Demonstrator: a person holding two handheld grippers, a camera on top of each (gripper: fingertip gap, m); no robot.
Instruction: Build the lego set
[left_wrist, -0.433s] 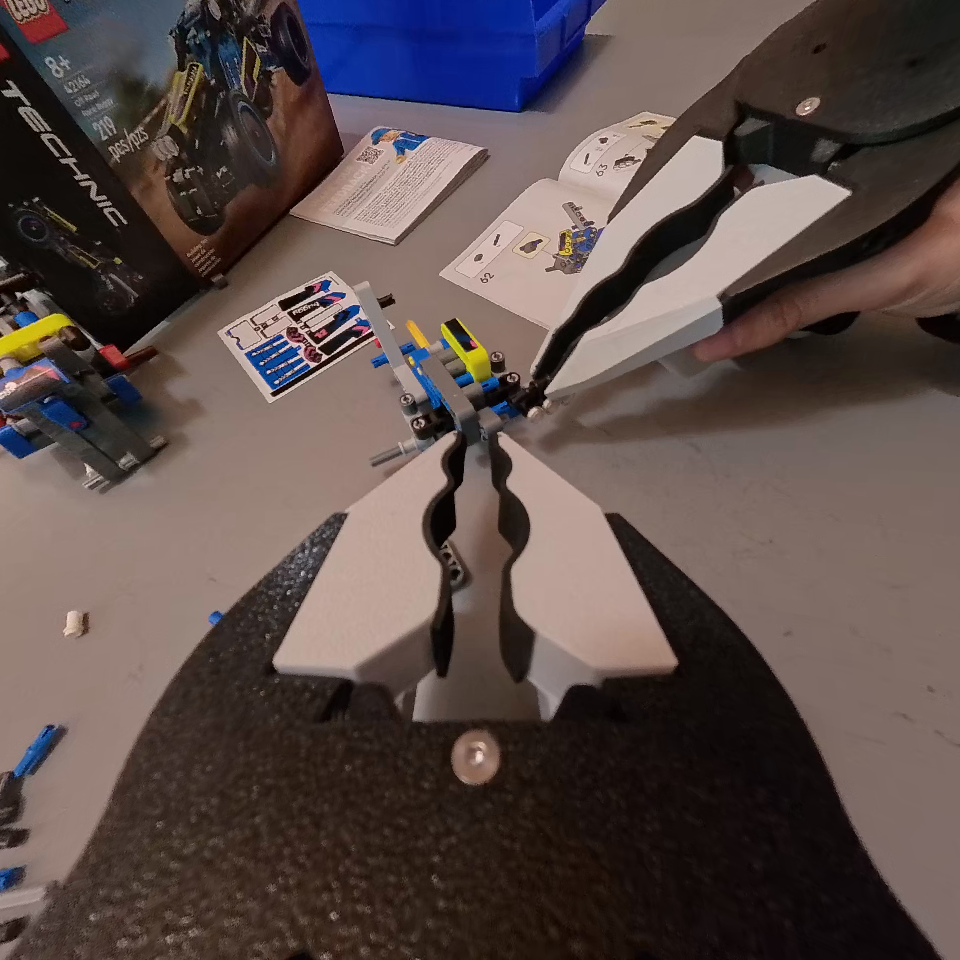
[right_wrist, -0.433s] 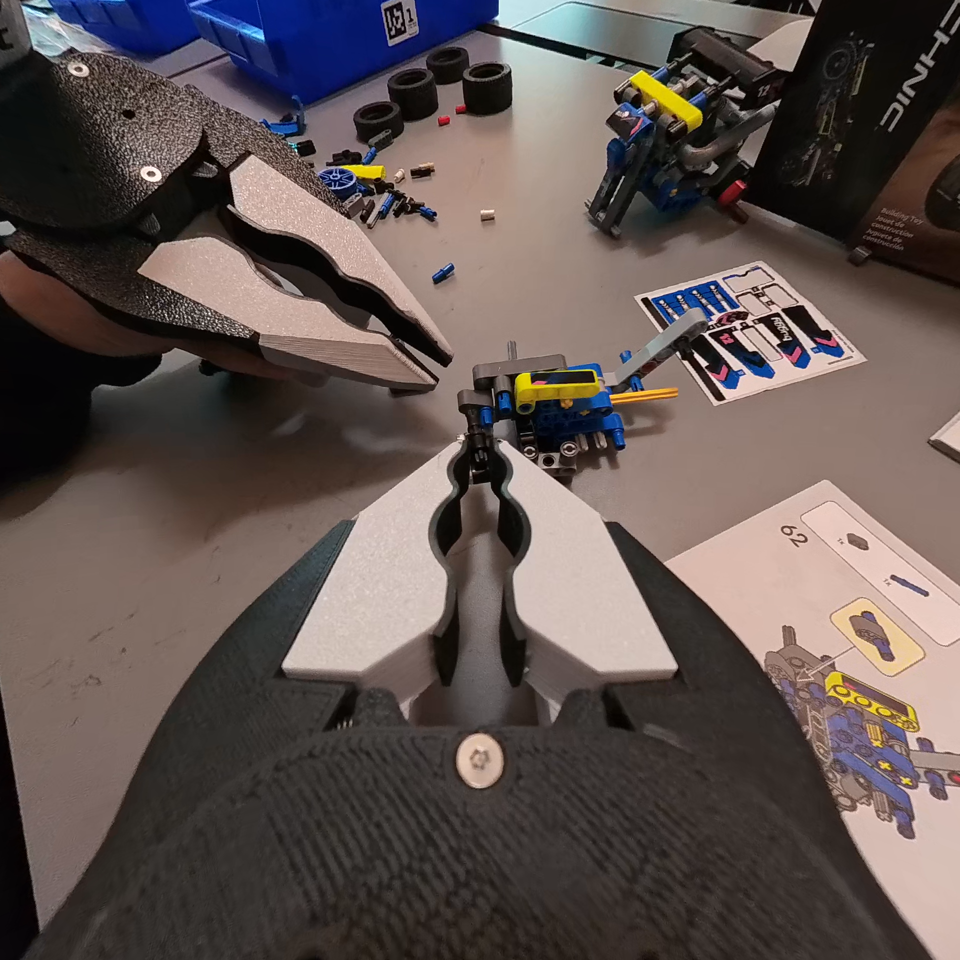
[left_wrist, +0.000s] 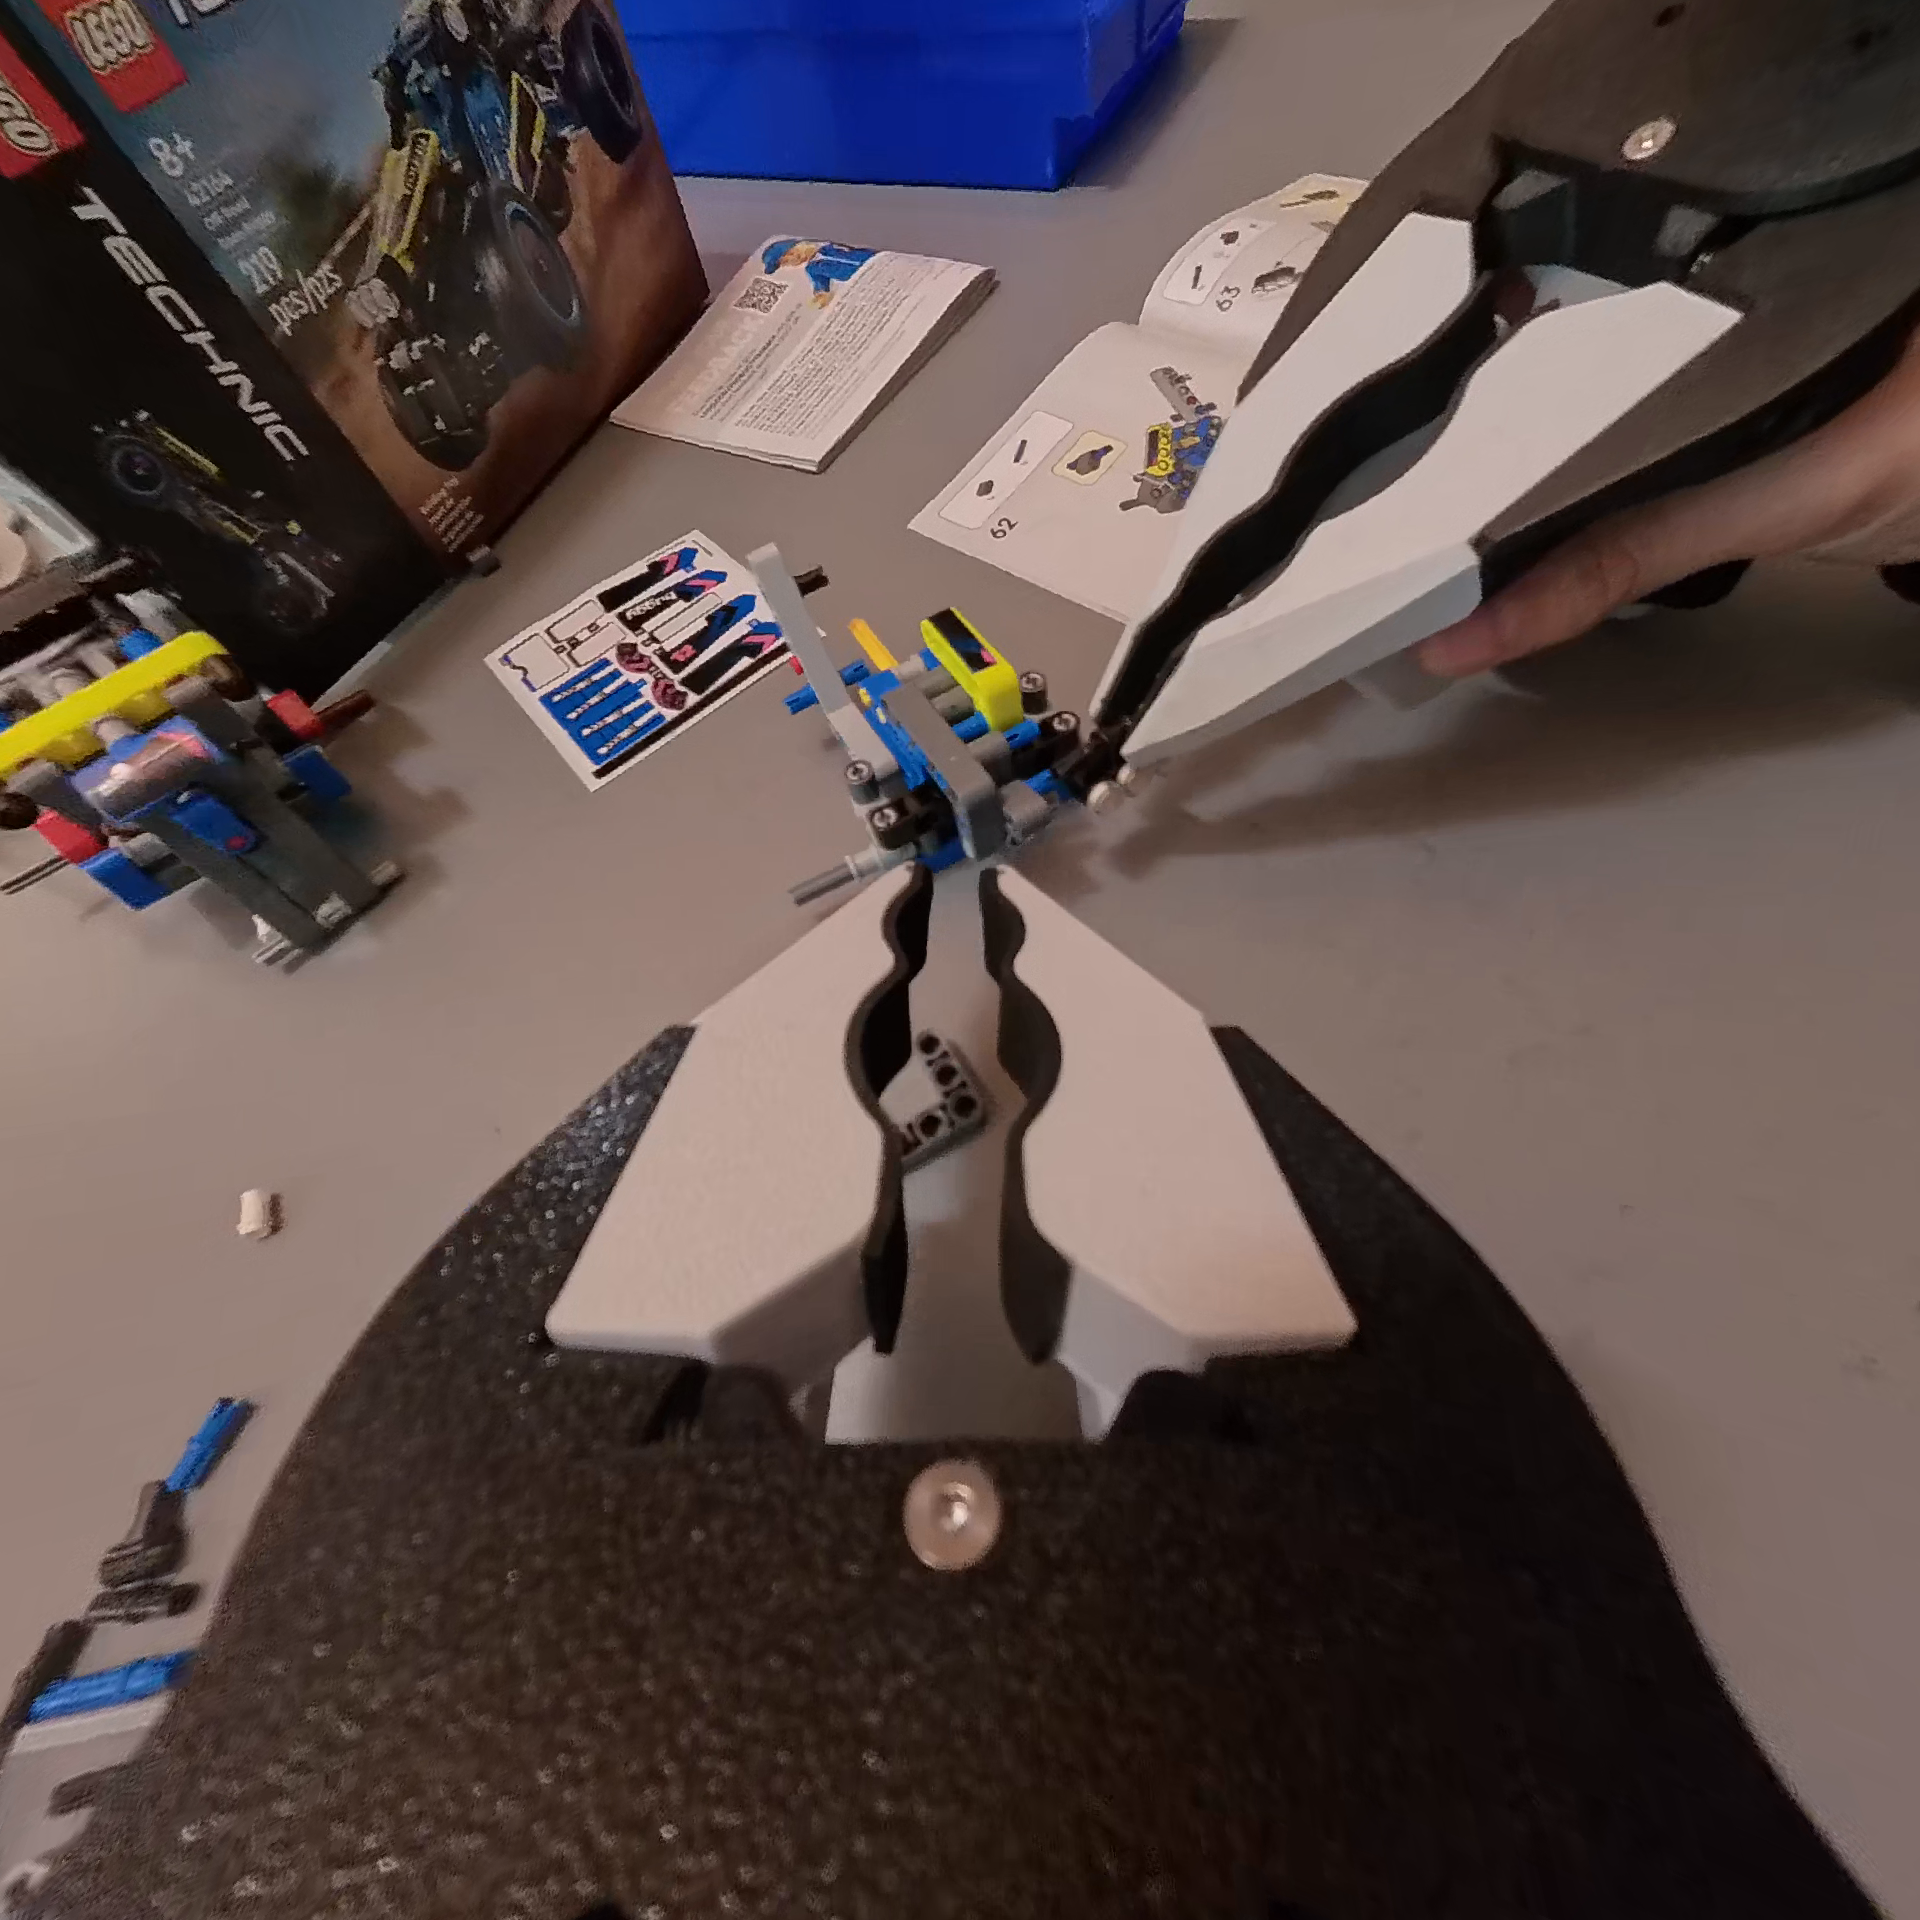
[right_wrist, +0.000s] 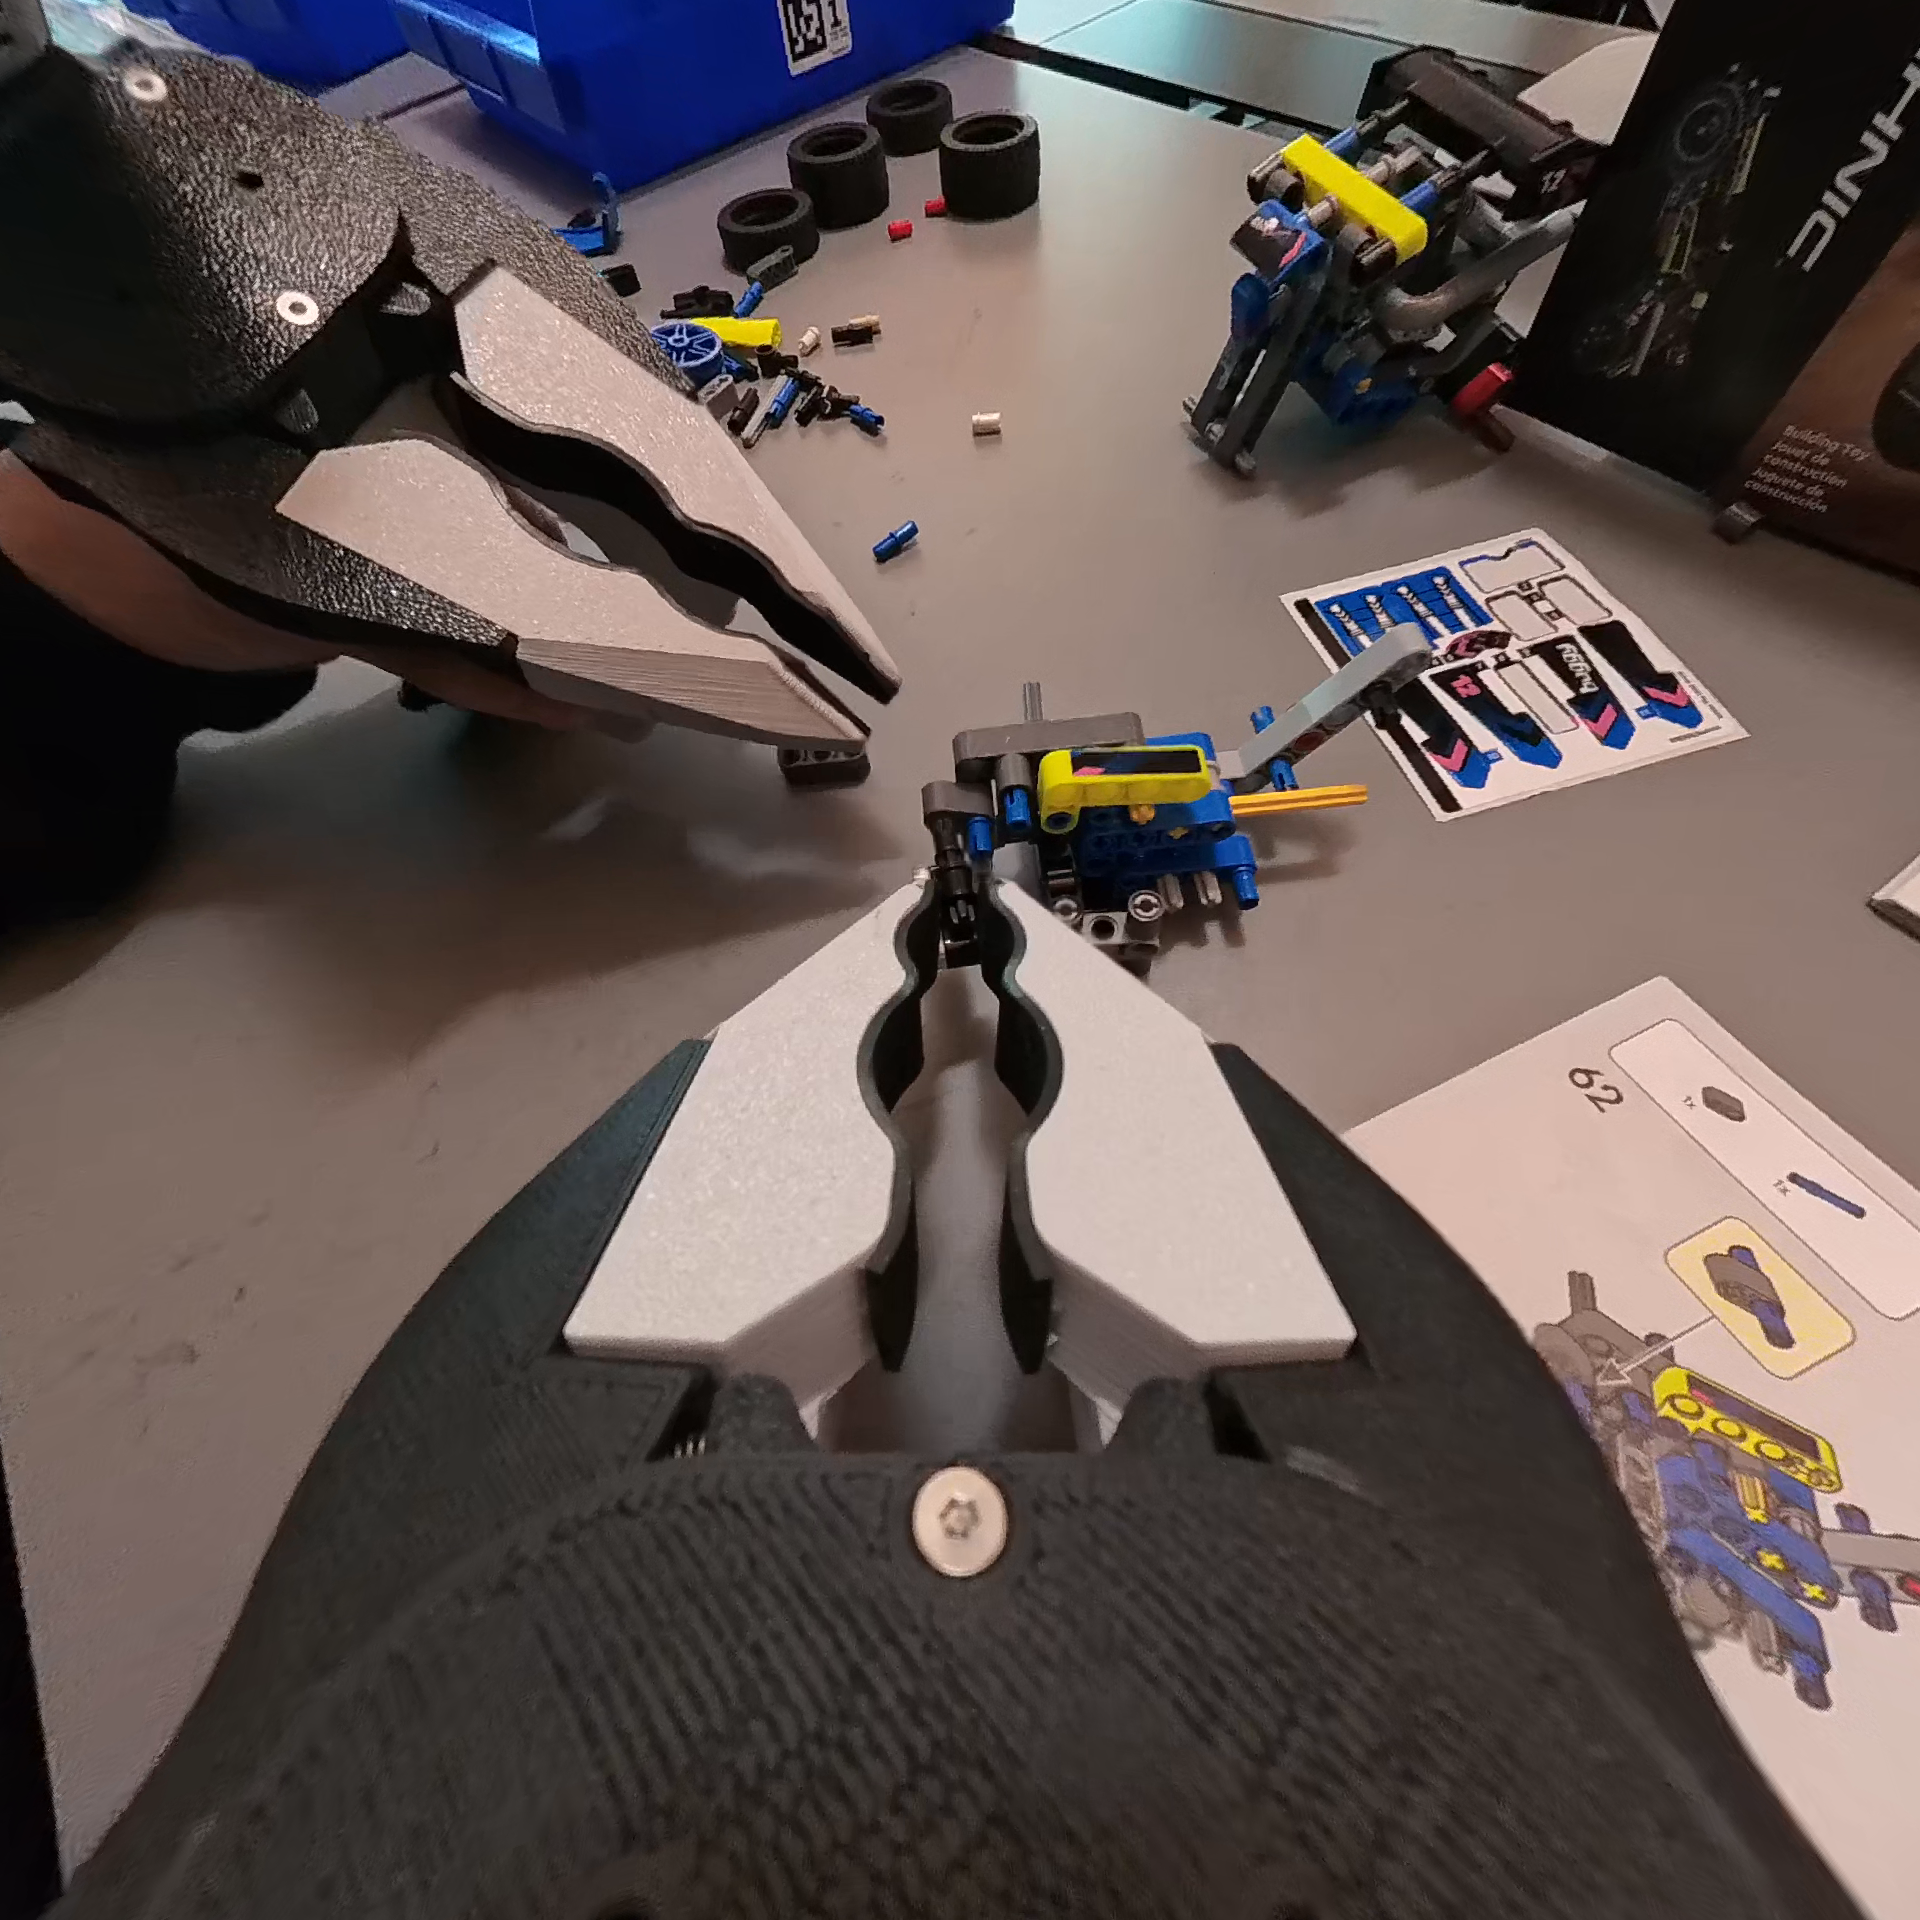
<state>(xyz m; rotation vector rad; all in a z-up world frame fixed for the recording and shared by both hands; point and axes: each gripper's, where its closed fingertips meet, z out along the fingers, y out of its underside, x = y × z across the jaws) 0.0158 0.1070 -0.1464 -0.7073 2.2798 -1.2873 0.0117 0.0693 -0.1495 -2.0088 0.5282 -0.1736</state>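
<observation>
A small blue, grey and yellow lego assembly (left_wrist: 935, 727) (right_wrist: 1122, 810) sits on the grey table. My right gripper (right_wrist: 958, 894) is shut on a black connector piece (right_wrist: 956, 883) at the assembly's near left corner. It also shows in the left wrist view (left_wrist: 1107, 774), with its tips at the assembly's right end. My left gripper (left_wrist: 951, 878) is empty, its jaws a narrow gap apart, with its tips just short of the assembly's grey beam. In the right wrist view (right_wrist: 873, 712) it hovers left of the assembly. A black L-shaped beam (left_wrist: 940, 1101) (right_wrist: 826, 764) lies on the table under it.
A larger chassis build (left_wrist: 156, 769) (right_wrist: 1351, 281) stands by the set's box (left_wrist: 312, 260). A sticker sheet (right_wrist: 1507, 665), an open instruction booklet (right_wrist: 1662, 1247), a leaflet (left_wrist: 821, 353), several tyres (right_wrist: 883, 166), loose small parts (right_wrist: 779, 364) and a blue bin (right_wrist: 675, 73) surround the work spot. Some 5 cm of space lies between my two pairs of fingers.
Almost nothing has moved. My left gripper has shifted slightly, so more of the black L-shaped beam shows between its fingers. My right gripper still holds the black connector piece.
</observation>
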